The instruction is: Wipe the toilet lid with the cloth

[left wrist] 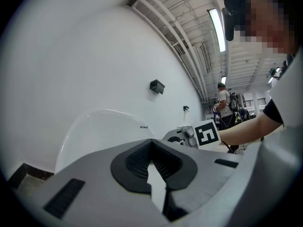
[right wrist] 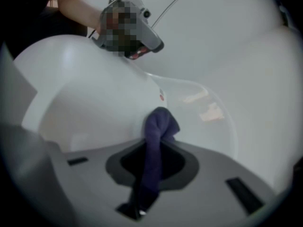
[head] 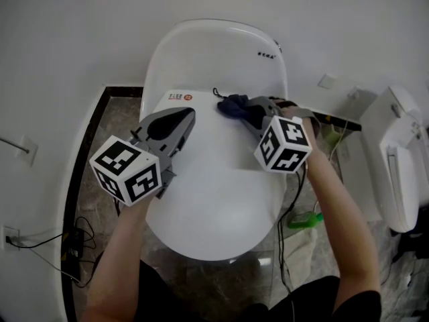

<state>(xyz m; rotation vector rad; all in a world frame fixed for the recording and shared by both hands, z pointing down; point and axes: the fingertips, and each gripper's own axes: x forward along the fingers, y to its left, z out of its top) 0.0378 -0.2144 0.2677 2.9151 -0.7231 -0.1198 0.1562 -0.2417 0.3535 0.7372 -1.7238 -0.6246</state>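
The white toilet lid (head: 214, 200) lies closed, seen from above in the head view. A dark blue cloth (head: 234, 106) rests bunched on the lid's back right part, near the tank (head: 214, 52). My right gripper (head: 251, 111) is shut on the cloth, which hangs out between the jaws in the right gripper view, cloth (right wrist: 158, 126) touching the lid (right wrist: 85, 98). My left gripper (head: 182, 118) hovers over the lid's back left, jaws together and holding nothing; in its own view the left gripper (left wrist: 151, 148) points at the tank (left wrist: 99, 131).
A second white fixture (head: 402, 159) stands at the right. A green object (head: 305, 220) and cables (head: 74, 240) lie on the marble floor beside the toilet. A wall socket (head: 27, 149) is at the left. A person (left wrist: 226, 109) stands far off.
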